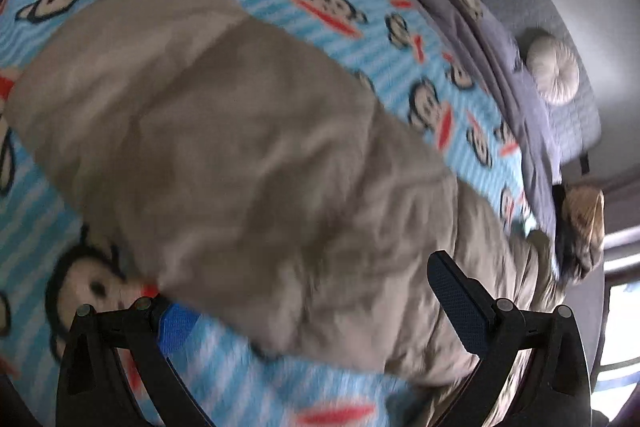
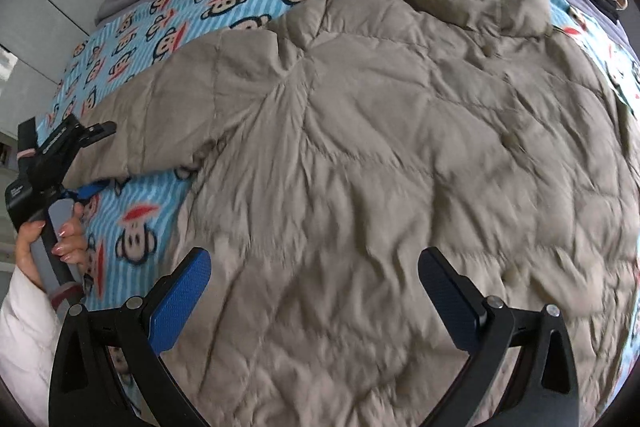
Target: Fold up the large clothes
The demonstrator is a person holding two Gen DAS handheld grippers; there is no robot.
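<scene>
Right hand-held gripper [image 2: 316, 297] spread wide over jacket [image 2: 380, 147].

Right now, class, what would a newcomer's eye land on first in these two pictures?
A big grey-brown puffer jacket lies spread across the middle of a bright blue monkey-print blanket. The left gripper reaches for the end of its sleeve, and the right gripper hovers open above the jacket's body.
</scene>
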